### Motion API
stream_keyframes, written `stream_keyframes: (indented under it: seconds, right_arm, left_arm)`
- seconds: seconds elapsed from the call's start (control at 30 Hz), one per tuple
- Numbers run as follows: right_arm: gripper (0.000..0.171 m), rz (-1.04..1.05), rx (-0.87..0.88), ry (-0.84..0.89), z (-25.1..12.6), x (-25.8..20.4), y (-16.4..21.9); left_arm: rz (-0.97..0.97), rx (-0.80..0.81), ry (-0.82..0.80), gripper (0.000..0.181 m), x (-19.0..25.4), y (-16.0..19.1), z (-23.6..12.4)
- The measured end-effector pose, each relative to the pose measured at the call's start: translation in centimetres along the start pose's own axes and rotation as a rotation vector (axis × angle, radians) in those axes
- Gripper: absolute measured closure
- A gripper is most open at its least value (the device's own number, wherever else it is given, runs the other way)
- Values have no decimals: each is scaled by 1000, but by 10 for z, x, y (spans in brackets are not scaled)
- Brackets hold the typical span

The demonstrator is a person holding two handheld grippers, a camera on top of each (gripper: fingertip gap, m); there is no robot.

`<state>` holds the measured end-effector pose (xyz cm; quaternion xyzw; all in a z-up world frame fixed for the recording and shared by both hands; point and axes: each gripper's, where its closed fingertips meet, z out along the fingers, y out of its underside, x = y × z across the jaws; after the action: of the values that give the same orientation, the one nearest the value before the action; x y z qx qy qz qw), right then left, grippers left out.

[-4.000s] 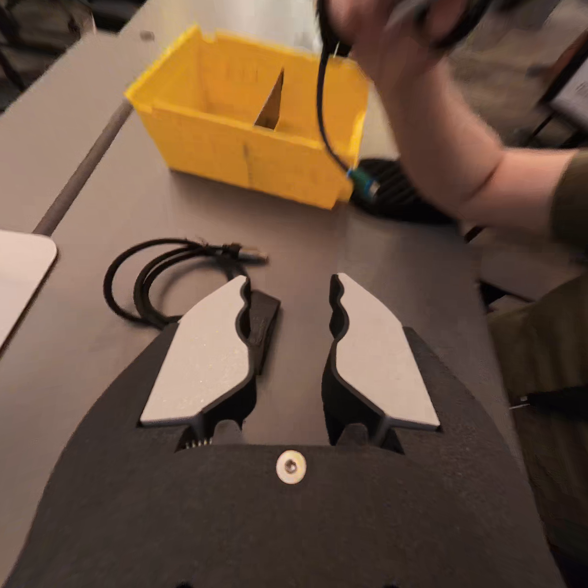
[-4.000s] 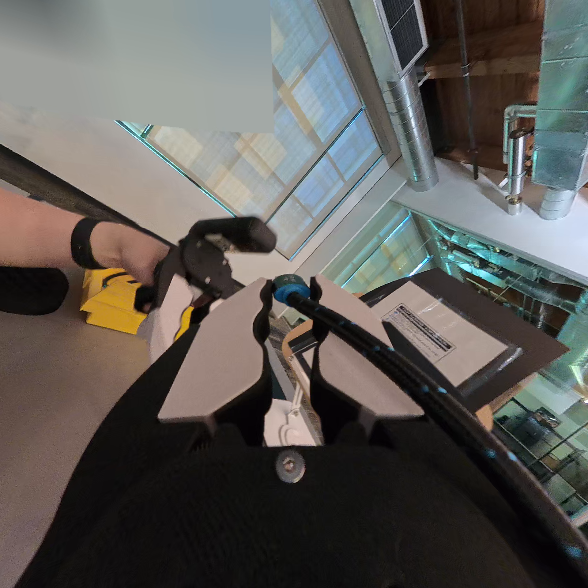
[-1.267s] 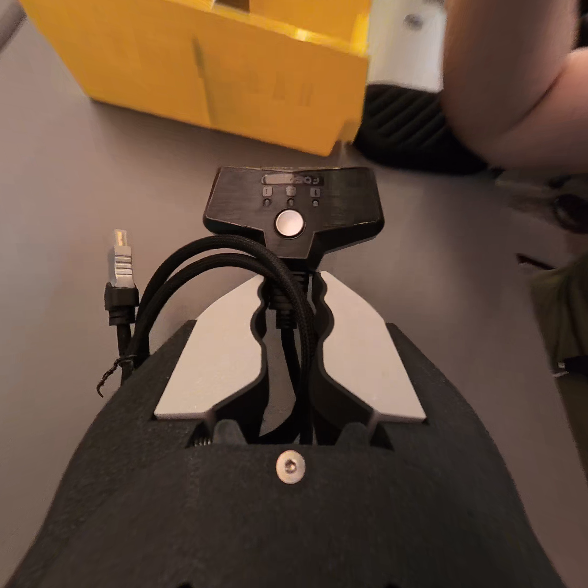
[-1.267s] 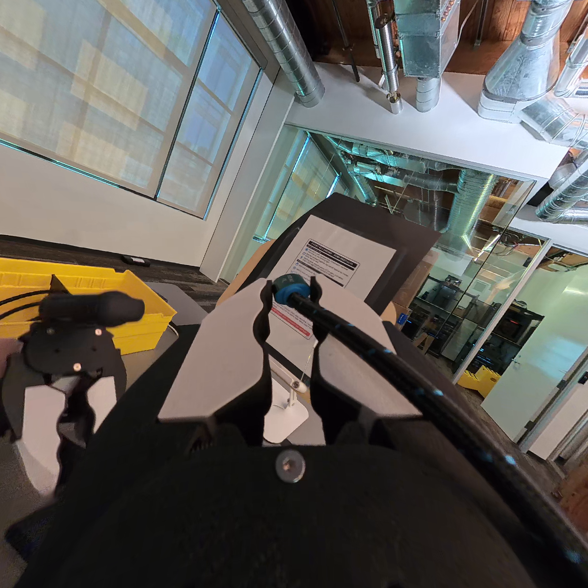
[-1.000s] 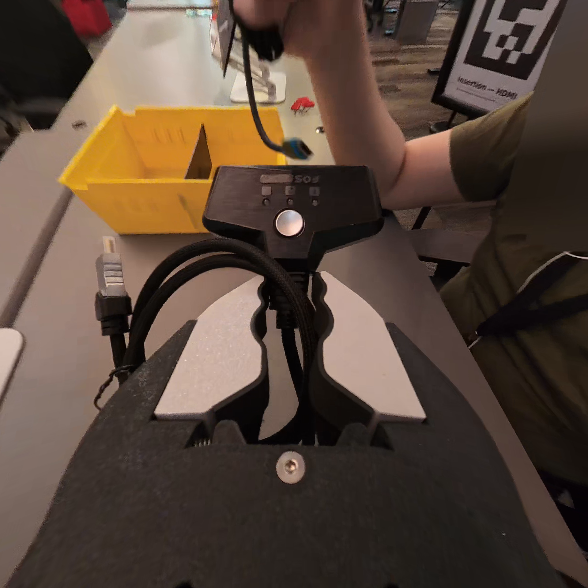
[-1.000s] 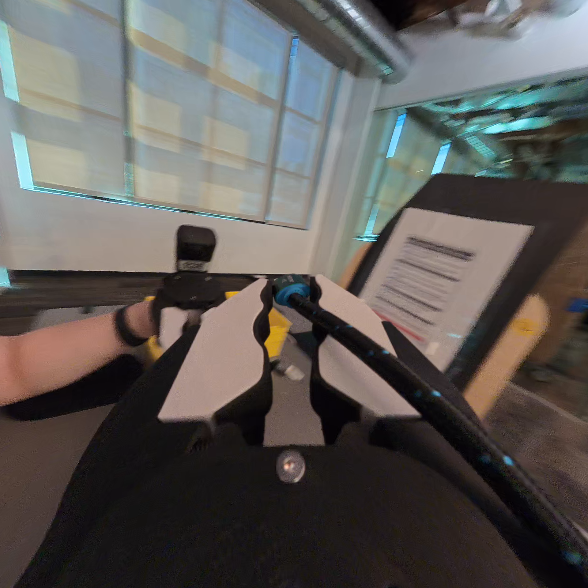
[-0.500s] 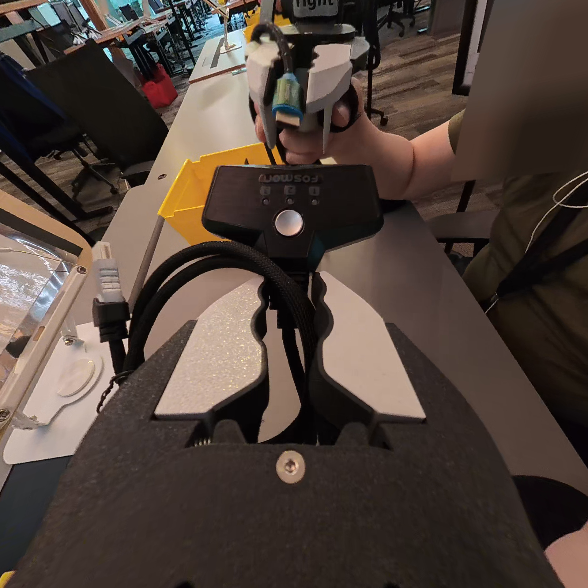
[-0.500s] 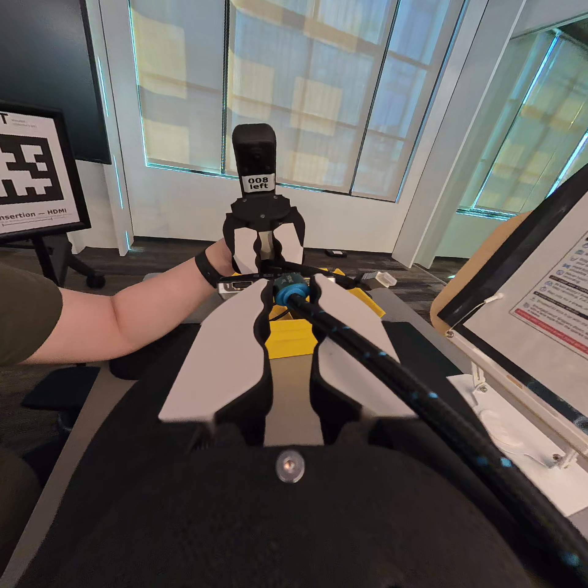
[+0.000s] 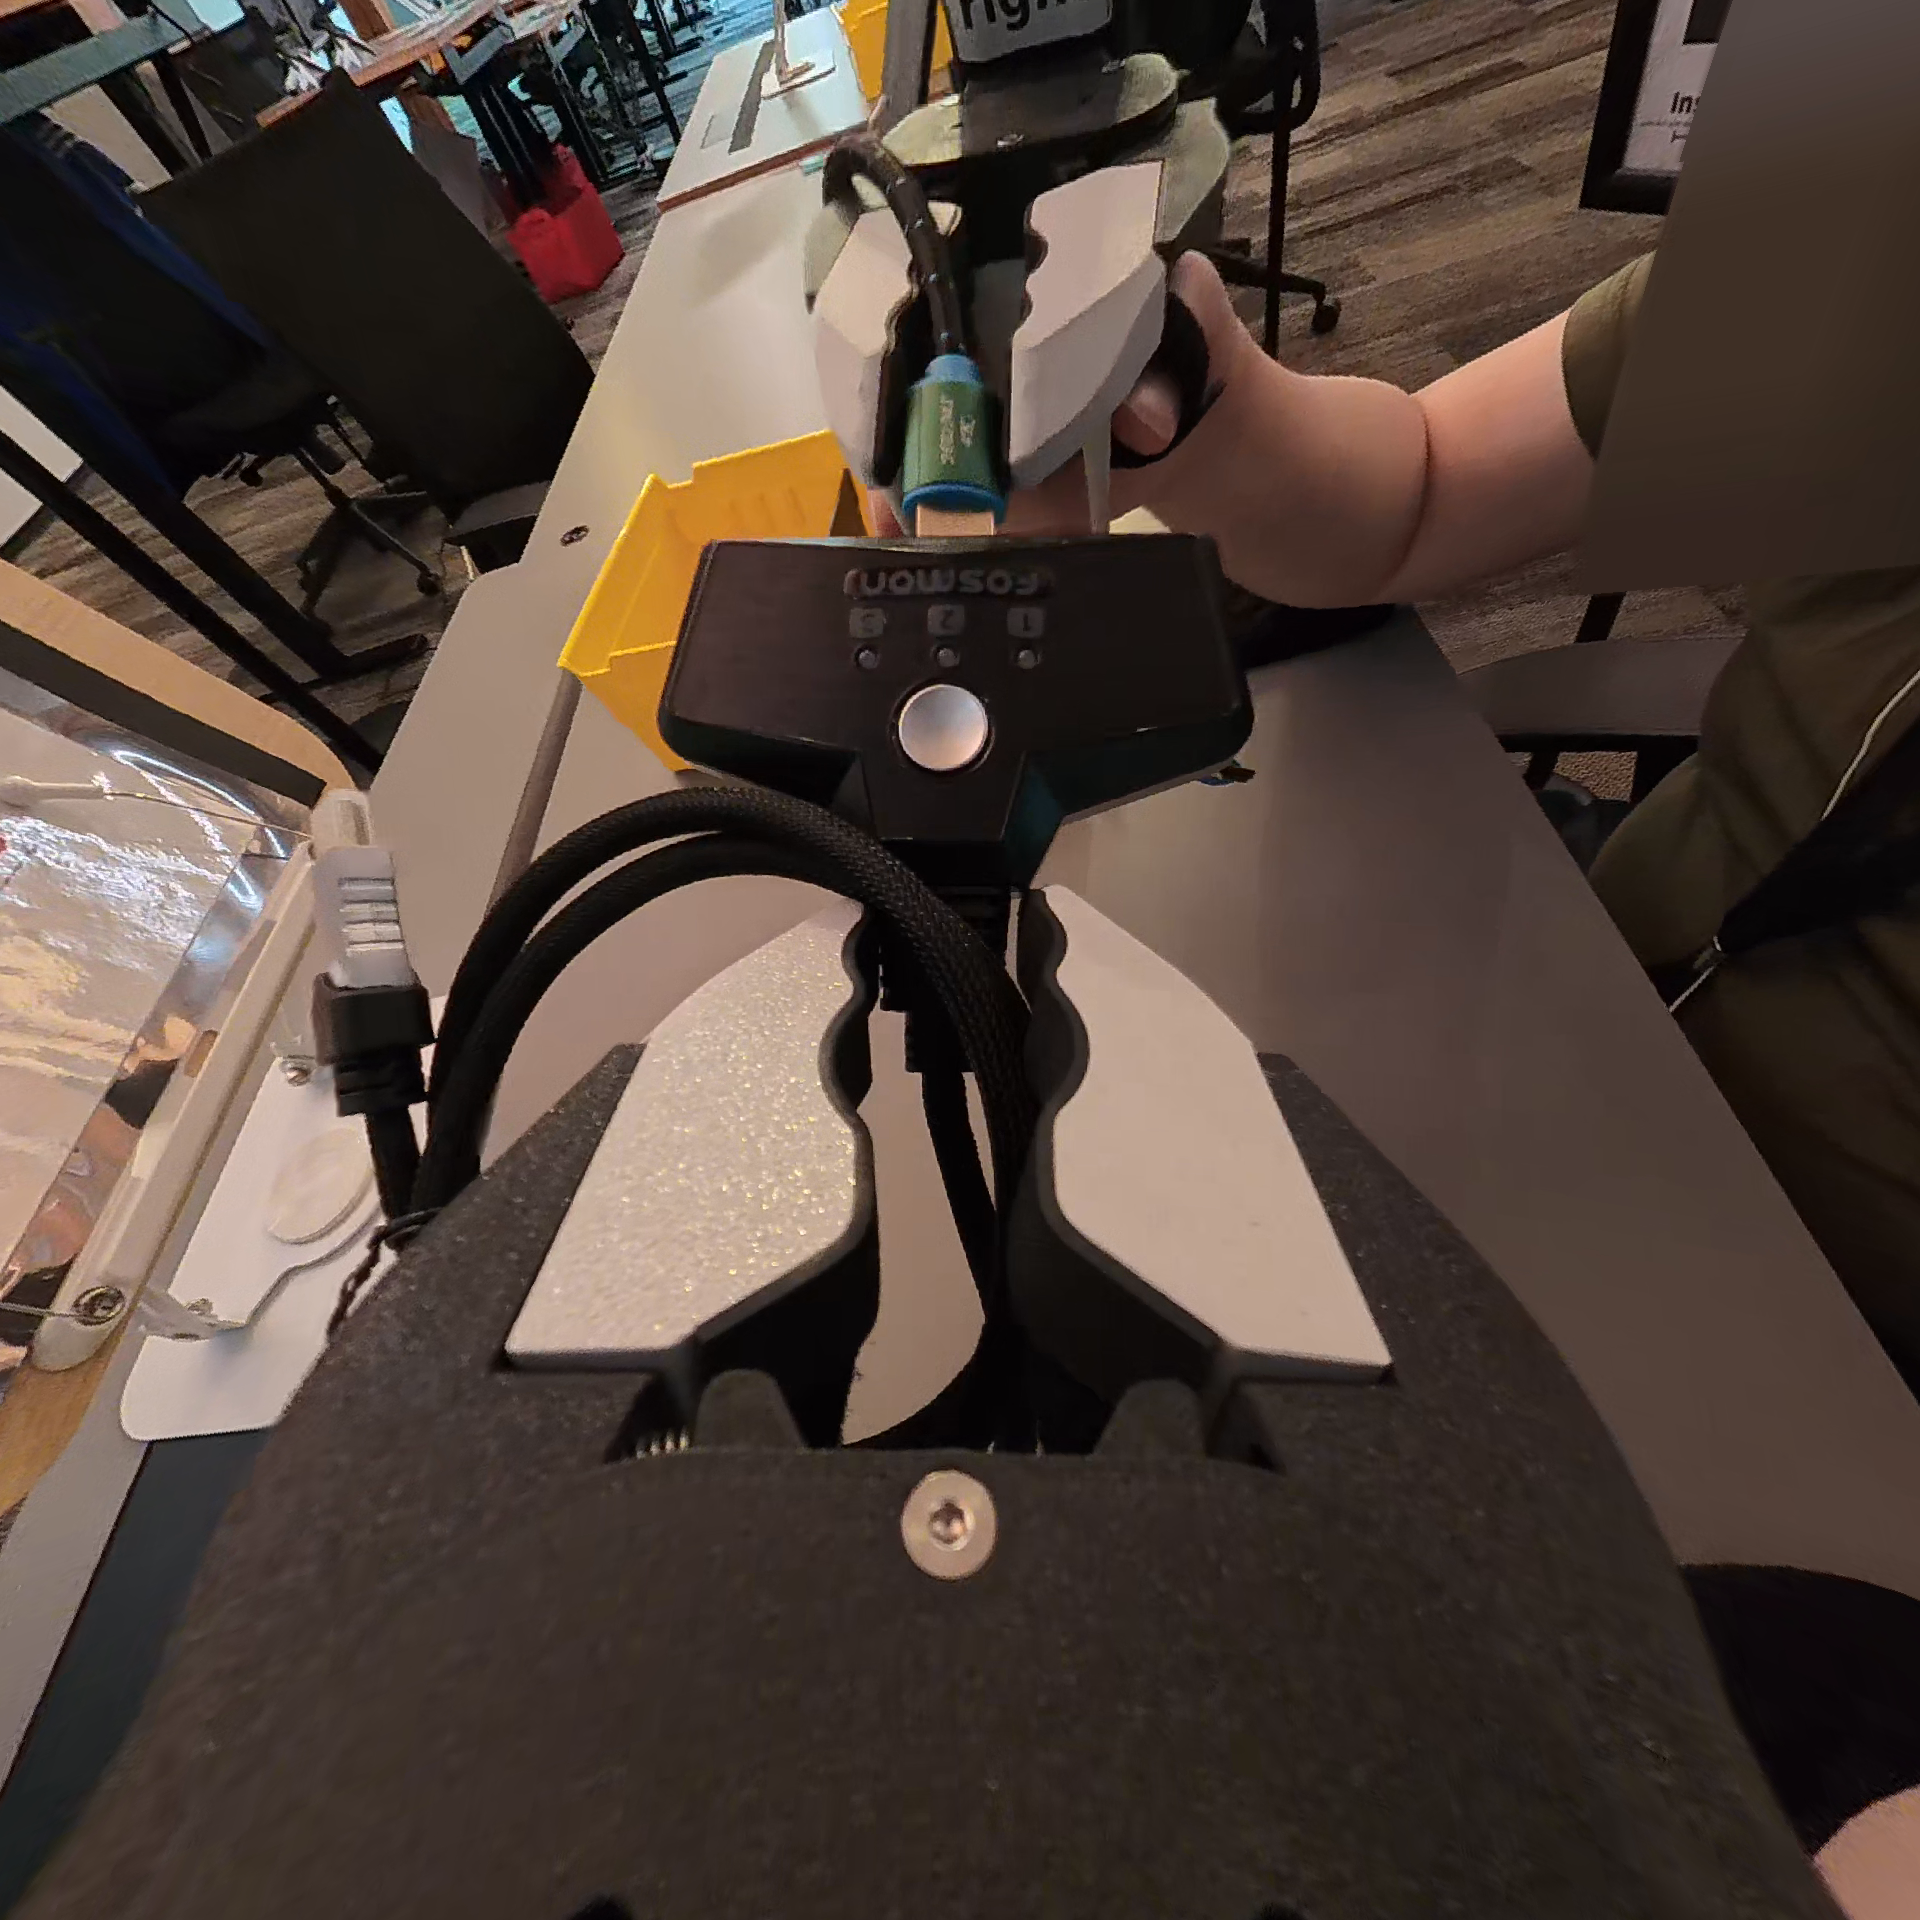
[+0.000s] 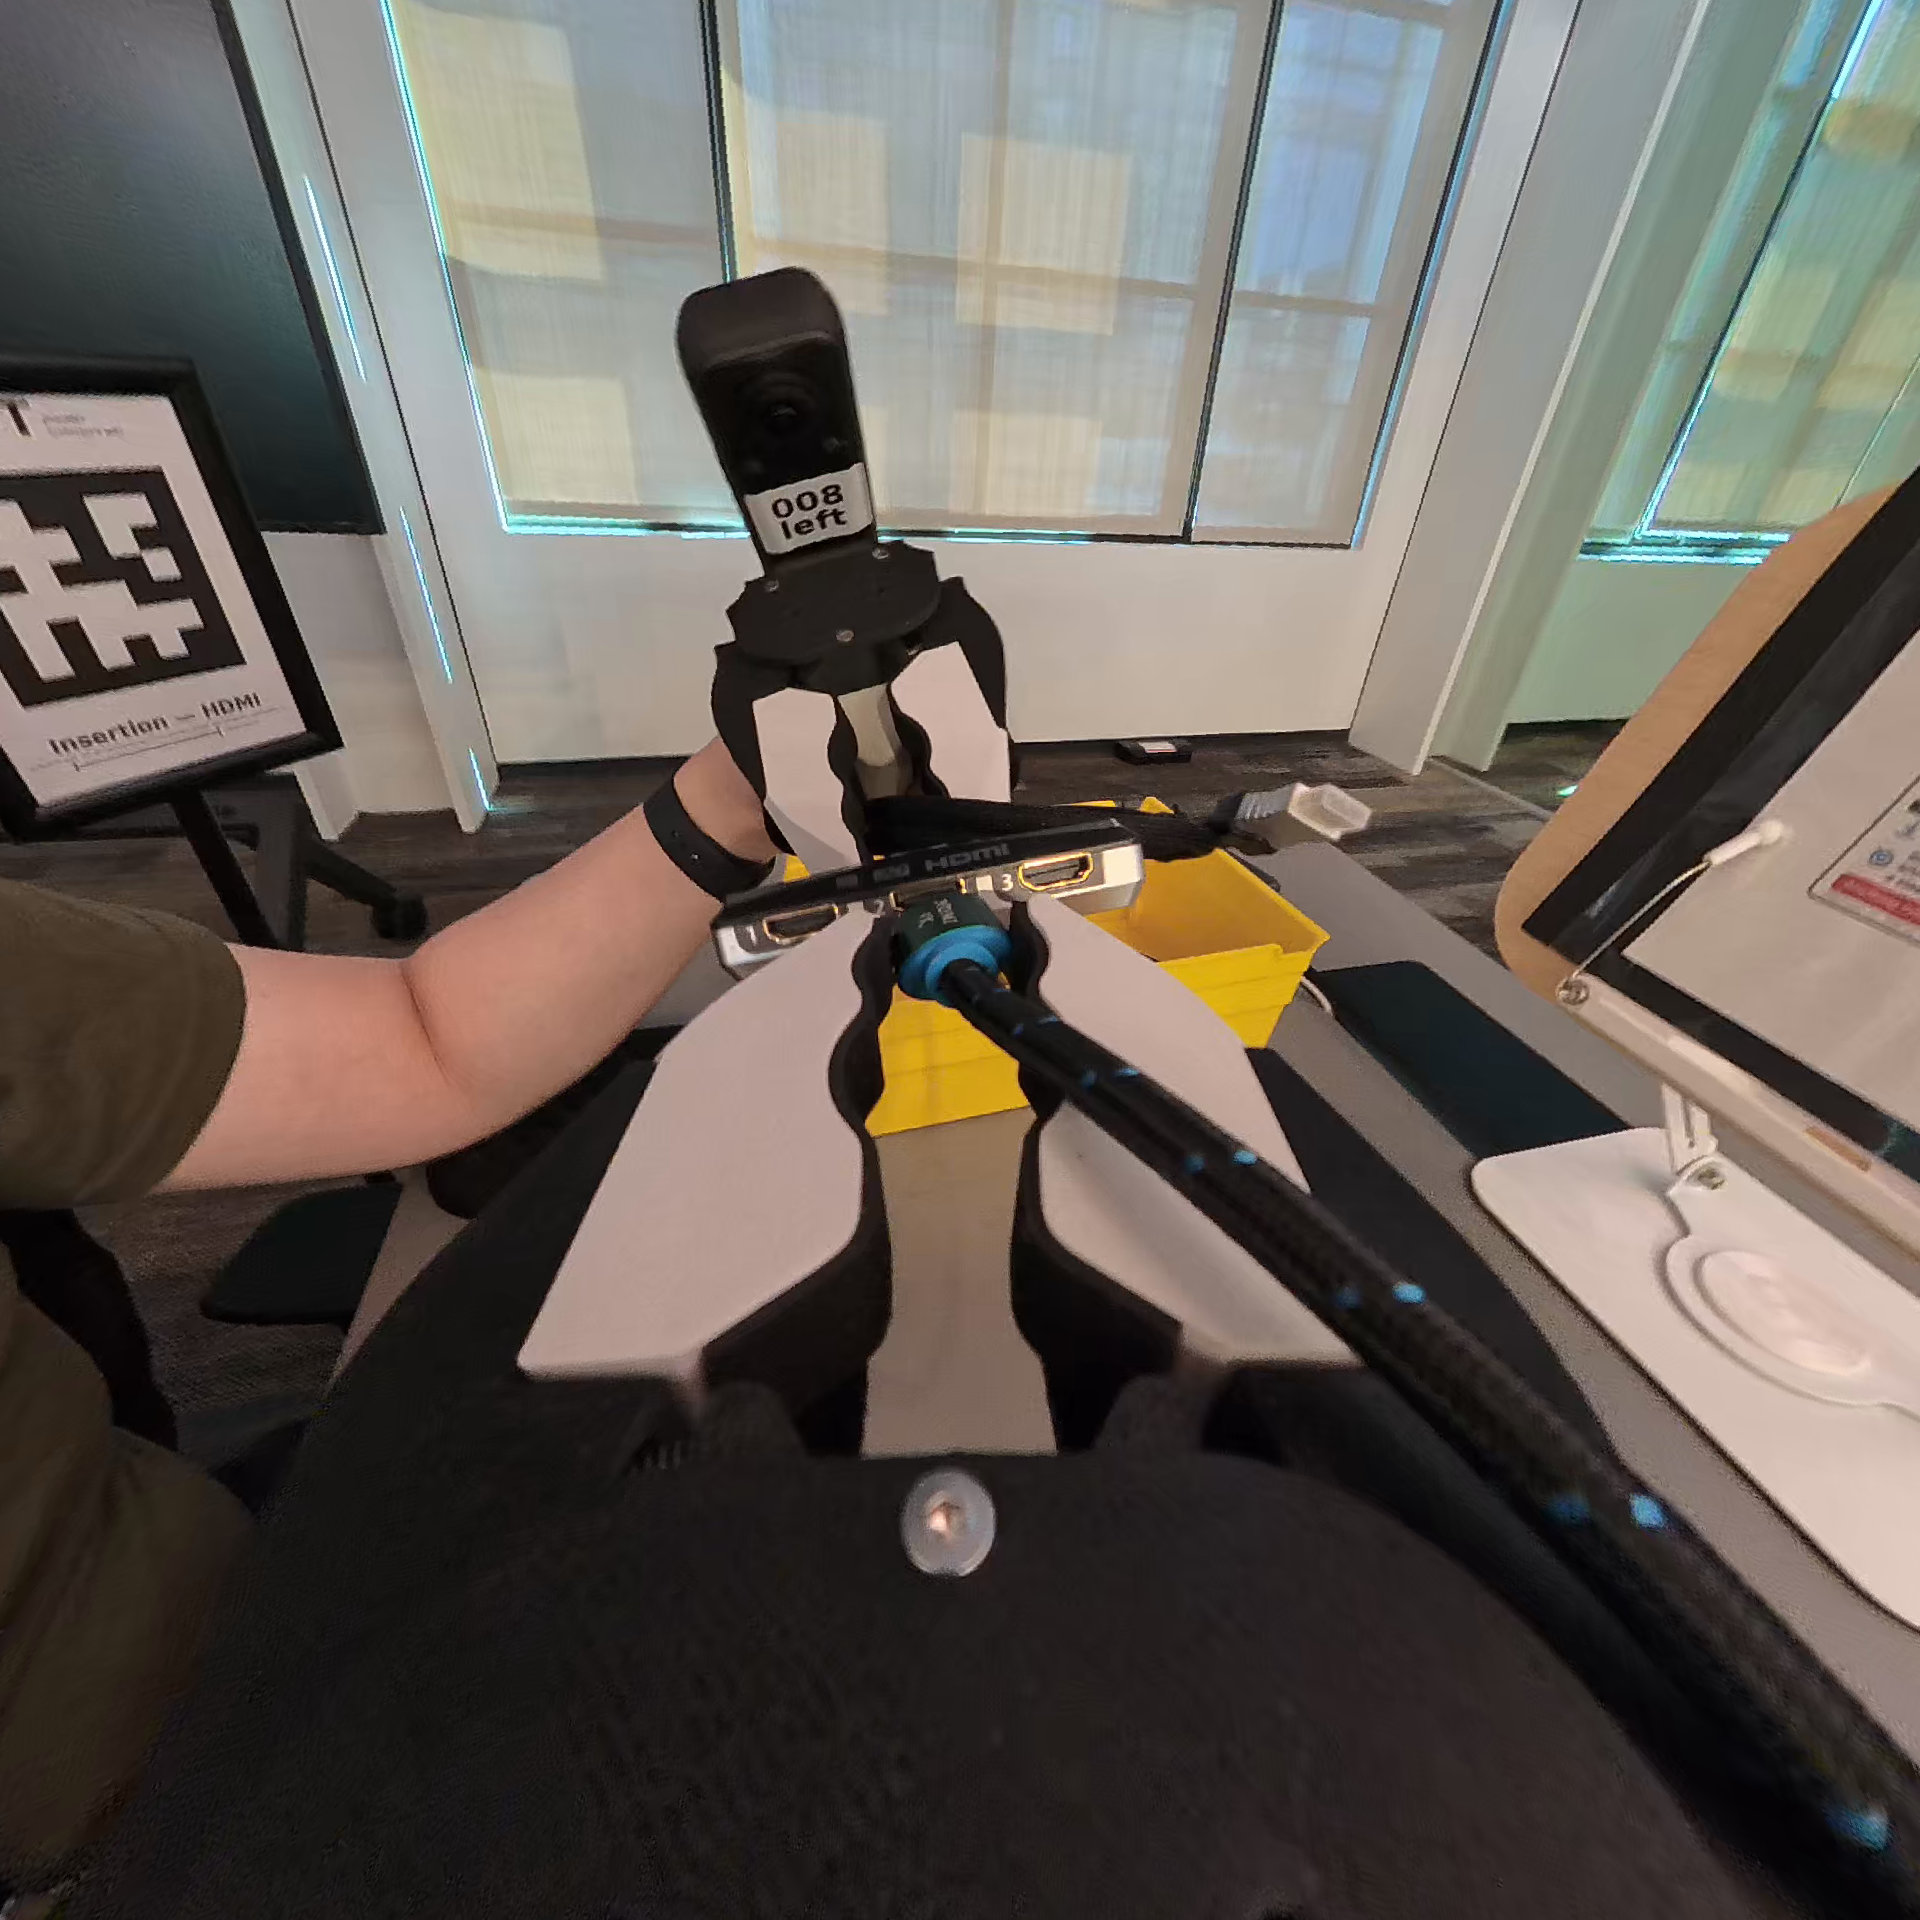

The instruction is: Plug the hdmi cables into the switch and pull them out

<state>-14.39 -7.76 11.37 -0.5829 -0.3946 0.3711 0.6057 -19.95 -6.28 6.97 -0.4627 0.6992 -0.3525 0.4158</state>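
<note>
My left gripper is shut on the neck of the black HDMI switch and holds it up in the air, its looped black braided cable hanging to the left with a grey plug. My right gripper is shut on the green and blue HDMI plug of a black braided cable. The plug's metal tip is at the switch's middle port. In the left wrist view the right gripper faces me with the plug touching the switch's far edge.
A yellow bin stands on the grey table behind the switch; it also shows in the right wrist view. A framed sheet on a white stand is at the right. A person's arm reaches in from the left. Across from one pair of fingers to the other is roughly 8 centimetres.
The right gripper has brought the plug down and closer, from above the switch to its middle port. The left gripper keeps hold of the switch, lifted from the table.
</note>
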Motion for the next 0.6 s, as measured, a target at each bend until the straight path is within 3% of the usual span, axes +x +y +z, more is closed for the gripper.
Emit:
stream_keyframes:
  seconds: [0.23, 0.6]
  right_arm:
    - [149, 83, -14, -4, 1, 4, 6]
    - [149, -12, -28, 30, 2, 9, 10]
  left_arm:
    - [24, -52, -42, 156, -2, 5, 2]
    - [-55, -56, -11, 156, -4, 9, 3]
